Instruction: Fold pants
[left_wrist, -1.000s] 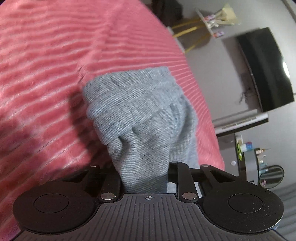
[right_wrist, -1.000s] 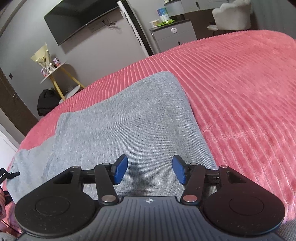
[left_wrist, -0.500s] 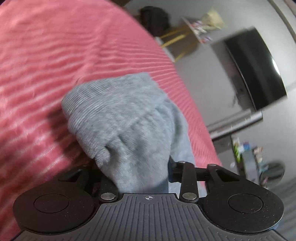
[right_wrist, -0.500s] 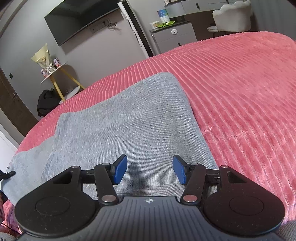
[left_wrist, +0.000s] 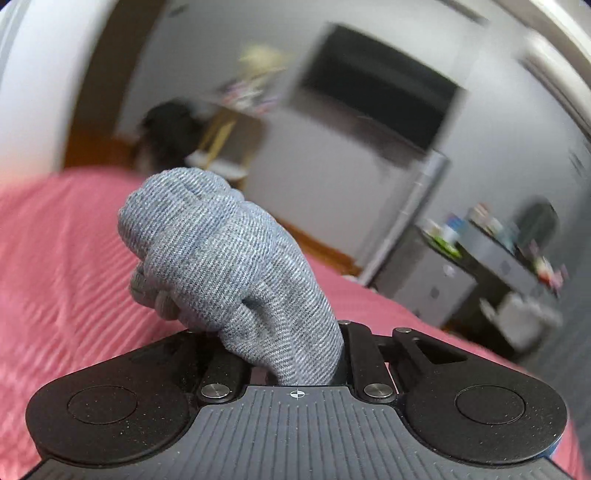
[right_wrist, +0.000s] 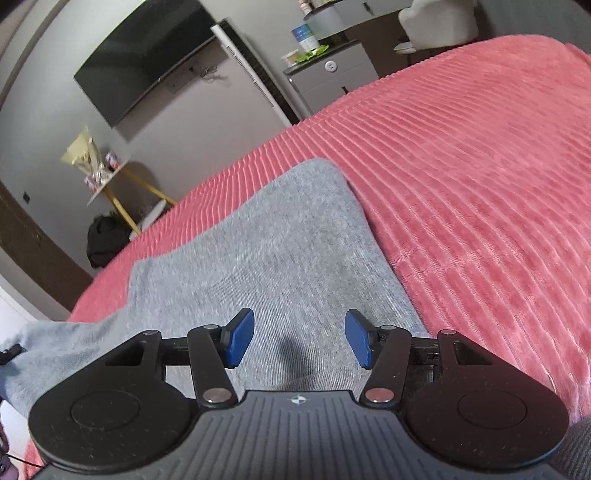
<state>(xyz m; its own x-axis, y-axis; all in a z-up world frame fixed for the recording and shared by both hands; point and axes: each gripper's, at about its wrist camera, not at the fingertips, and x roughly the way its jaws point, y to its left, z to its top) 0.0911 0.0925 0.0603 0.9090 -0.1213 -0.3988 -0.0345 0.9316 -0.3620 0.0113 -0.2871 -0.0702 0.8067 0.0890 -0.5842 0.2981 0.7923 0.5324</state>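
The grey knit pants lie flat on the red ribbed bedspread. My right gripper is open with its blue pads just above the cloth, holding nothing. My left gripper is shut on a bunched end of the pants, lifted off the bed; the cloth hides its fingertips. In the right wrist view the pants' left part rises toward the left edge.
A wall TV, a white tower unit, a grey cabinet and a side table with yellow legs stand past the bed's far edge. A dark bag sits on the floor.
My left gripper has lifted the gripped pants end up off the bed and tilted upward, now facing the room. My right gripper has stayed open over the pants, shifted only slightly.
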